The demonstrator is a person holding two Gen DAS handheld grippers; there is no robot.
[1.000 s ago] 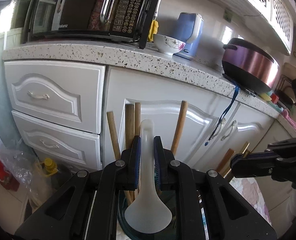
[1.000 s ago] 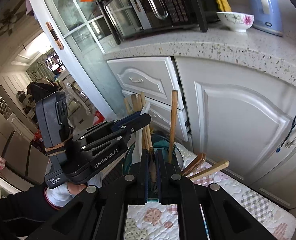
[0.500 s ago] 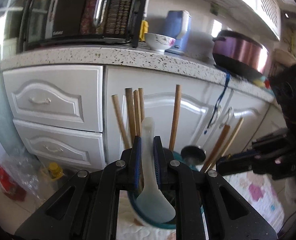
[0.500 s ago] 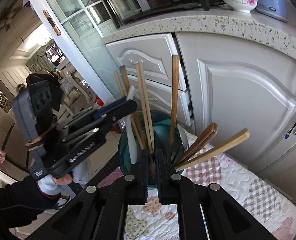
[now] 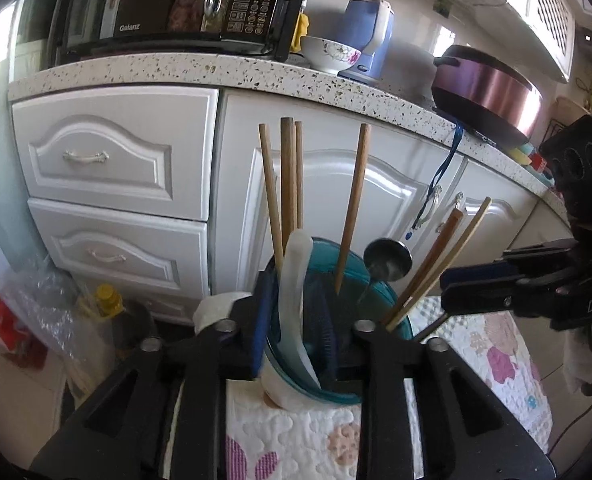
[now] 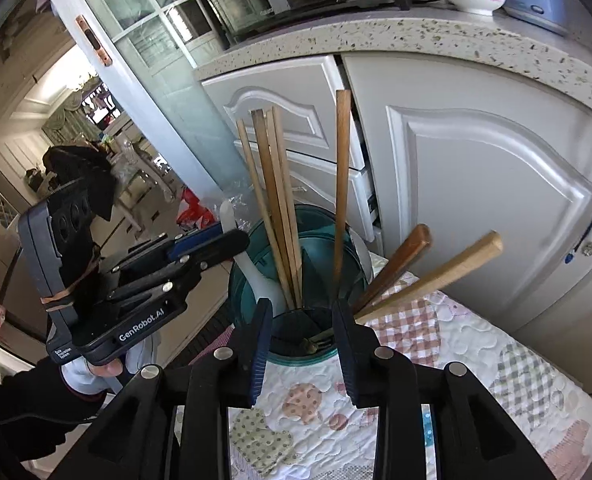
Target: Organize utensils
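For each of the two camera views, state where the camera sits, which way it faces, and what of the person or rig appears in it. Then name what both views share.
Left wrist: sits behind the left gripper, facing the teal holder and cabinets; right gripper at right.
Right wrist: sits behind the right gripper, looking down into the holder; left gripper and gloved hand at left.
Shared: holder, chopsticks, white spoon, floral bowl.

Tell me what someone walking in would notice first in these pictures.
Probably the teal holder standing on the quilted mat, bristling with upright chopsticks, with two wooden handles leaning out to its right. Next, the left gripper, whose jaws are opening around a white rice paddle at the holder's rim. Behind, a black microwave sits on the speckled counter.
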